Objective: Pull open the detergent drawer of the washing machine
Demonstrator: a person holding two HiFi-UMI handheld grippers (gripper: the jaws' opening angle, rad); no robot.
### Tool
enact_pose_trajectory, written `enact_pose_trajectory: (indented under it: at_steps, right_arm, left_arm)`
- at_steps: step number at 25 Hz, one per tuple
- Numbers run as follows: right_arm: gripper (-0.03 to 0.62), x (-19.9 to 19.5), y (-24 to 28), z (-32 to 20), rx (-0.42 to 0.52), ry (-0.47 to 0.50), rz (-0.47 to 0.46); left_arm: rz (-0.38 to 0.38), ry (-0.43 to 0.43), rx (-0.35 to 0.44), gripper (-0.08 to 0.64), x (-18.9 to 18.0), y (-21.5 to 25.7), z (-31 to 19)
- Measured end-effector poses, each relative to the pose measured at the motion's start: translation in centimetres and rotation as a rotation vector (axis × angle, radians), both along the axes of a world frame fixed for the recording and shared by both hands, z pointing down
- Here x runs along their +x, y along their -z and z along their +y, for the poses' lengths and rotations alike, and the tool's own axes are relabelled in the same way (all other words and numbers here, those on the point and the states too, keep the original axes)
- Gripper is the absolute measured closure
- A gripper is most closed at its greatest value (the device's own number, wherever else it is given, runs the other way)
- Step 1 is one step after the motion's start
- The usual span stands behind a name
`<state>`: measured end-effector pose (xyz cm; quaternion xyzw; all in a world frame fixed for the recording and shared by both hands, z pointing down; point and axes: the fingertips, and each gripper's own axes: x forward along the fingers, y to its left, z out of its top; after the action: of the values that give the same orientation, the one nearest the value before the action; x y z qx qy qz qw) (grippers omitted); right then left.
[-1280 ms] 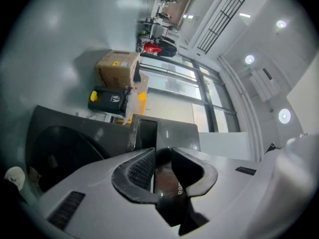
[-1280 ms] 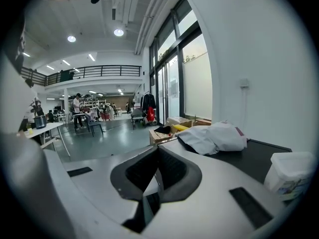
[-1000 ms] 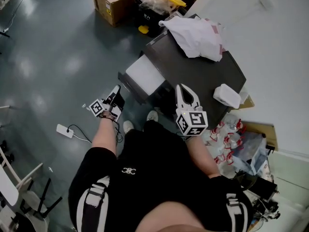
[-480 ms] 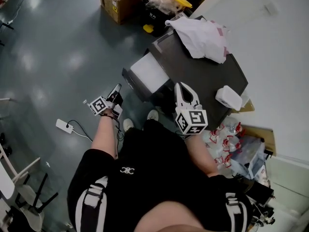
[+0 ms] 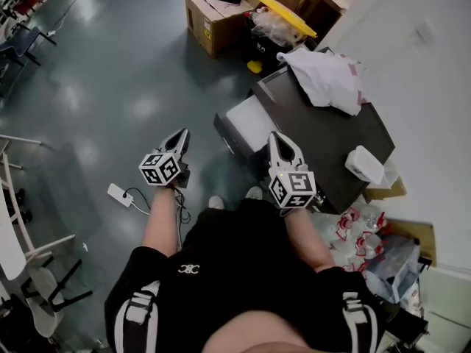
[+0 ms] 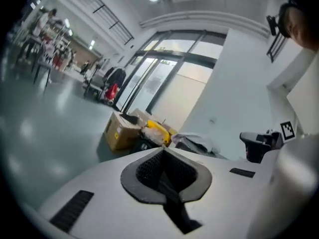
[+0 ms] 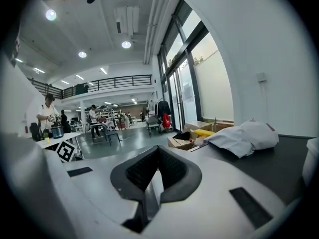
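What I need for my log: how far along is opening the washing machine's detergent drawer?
Done, it seems: the white detergent drawer juts out from the washing machine. In hand: nothing; the left gripper and the right gripper are shut and empty, and neither holds it. Left: seemingly nothing.

Two claws: left claw, right claw. One washer, one drawer, one cardboard box, one yellow lid, one white bag, one white tub, one power strip.
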<state>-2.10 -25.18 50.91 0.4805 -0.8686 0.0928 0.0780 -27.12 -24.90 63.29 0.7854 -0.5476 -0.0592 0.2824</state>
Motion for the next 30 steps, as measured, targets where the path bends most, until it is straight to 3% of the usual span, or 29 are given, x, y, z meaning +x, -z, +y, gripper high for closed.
enact_pose_trajectory:
  at_steps: [3, 11, 16, 20, 26, 30]
  right_arm:
    - [0.589, -1.9, 0.9, 0.2, 0.034, 0.031, -0.041]
    - [0.591, -5.2, 4.1, 1.1, 0.137, 0.089, -0.081]
    - [0.591, -5.8, 6.3, 2.2, 0.190, 0.116, -0.095]
    - [0.591, -5.2, 8.0, 2.7, 0.231, 0.147, -0.092]
    - [0.590, -4.7, 10.1, 3.0, 0.279, 0.207, -0.070]
    - [0.590, -4.7, 10.2, 3.5, 0.324, 0.238, -0.022]
  left_arm:
    - [-0.153, 0.047, 0.051, 0.558, -1.4, 4.4, 1.5]
    - [-0.445, 0.203, 0.160, 0.558, -2.6, 14.5, 6.7]
    - [-0.448, 0.318, 0.215, 0.558, -1.7, 18.6, 10.0]
    - [-0.512, 0.385, 0.263, 0.558, 0.0, 21.0, 11.7]
    - [-0.496, 0.419, 0.229, 0.558, 2.3, 21.9, 12.1]
    - [-0.497, 0.410, 0.246, 0.558, 3.8, 22.9, 12.2]
